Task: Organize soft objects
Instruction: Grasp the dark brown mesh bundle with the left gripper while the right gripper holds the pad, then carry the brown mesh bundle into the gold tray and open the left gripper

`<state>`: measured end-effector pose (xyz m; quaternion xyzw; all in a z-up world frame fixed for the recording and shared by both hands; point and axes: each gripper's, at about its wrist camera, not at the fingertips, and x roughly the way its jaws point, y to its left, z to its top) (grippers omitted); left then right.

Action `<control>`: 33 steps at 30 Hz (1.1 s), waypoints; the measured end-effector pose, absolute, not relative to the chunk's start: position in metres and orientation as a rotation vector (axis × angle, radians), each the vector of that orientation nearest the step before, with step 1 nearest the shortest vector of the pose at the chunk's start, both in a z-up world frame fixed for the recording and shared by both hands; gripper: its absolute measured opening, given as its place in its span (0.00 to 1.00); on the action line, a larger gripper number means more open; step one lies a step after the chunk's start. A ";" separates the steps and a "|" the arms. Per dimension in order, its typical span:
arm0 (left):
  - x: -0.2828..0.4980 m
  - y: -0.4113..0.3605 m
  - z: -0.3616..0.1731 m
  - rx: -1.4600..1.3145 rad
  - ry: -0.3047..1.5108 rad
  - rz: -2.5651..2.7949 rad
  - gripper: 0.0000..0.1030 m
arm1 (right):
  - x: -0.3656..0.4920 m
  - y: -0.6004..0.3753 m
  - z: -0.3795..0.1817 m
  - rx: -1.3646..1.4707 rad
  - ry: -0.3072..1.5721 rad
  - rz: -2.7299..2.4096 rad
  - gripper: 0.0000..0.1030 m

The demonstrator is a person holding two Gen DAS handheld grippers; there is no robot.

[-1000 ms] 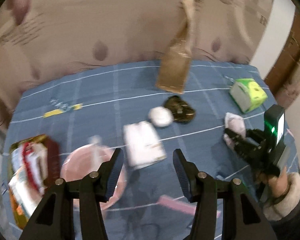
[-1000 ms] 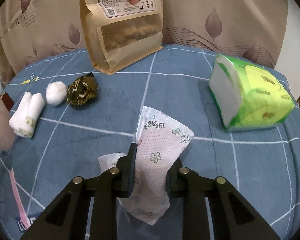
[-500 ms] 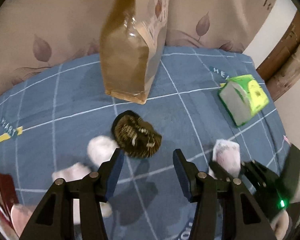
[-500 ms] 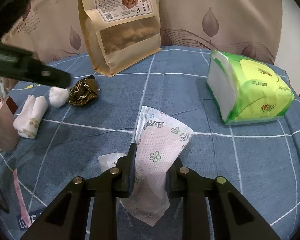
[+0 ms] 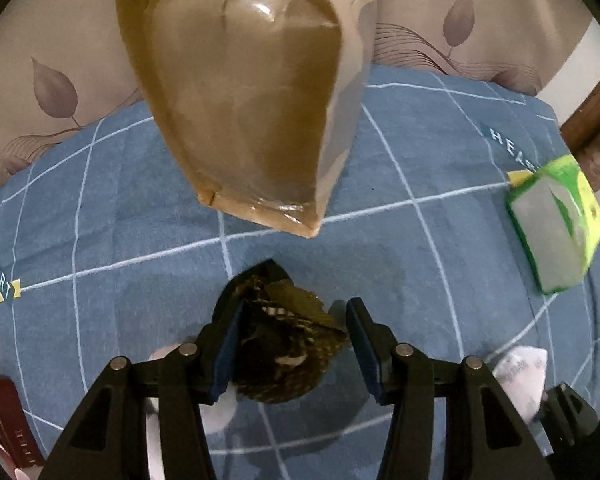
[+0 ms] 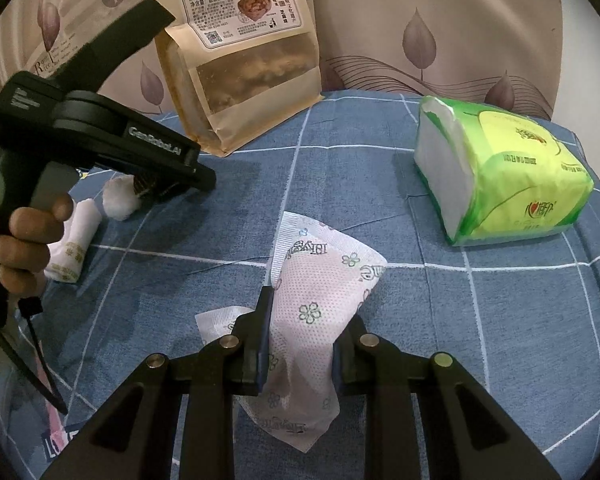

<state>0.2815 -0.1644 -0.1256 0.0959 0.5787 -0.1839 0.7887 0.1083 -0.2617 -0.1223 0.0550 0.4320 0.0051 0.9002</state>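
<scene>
A: Your left gripper (image 5: 296,344) has swung across the bed (image 5: 100,240) since a second ago, from above the folded white cloth near the left edge to the dark scrunchie (image 5: 284,344) mid-bed, and it has dropped lower.

B: Does it have hold of the scrunchie?

A: Not yet. Its jaws stand wide, as they did a second ago, with the scrunchie between them. The left pad looks close against it, the right pad stands clear. You are placed to pinch, I judge, but no squeeze has begun.

B: And my right gripper (image 6: 300,336)?

A: It has kept still. Its jaws are clamped on the pink pad packet (image 6: 312,312), whose lower tip rests on the bed near the front edge. That grip looks the same as before.

B: What else differs?

A: The brown bag (image 5: 252,100) now fills the top of the left view, just behind the scrunchie. In the right view your left hand (image 6: 20,248) and its tool now cover the scrunchie, which was plain to see earlier. The cotton ball (image 6: 118,200) and white roll (image 6: 74,240) lie just beside it toward the left edge; the tissue pack (image 6: 500,176) sits by the right edge, unmoved.

B: So for the tidying?

A: One soft thing is held, a second is about to be taken, I'd say.
</scene>
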 end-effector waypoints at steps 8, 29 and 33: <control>0.282 -0.160 -0.123 0.187 1.240 -0.385 0.23 | 0.109 -0.261 -0.123 0.115 0.894 0.012 0.21; 0.231 -0.132 -0.073 0.130 1.193 -0.428 0.20 | 0.109 -0.258 -0.126 0.074 0.897 -0.006 0.21; 0.218 -0.133 -0.064 0.127 1.186 -0.443 0.20 | 0.108 -0.257 -0.126 0.068 0.897 -0.008 0.21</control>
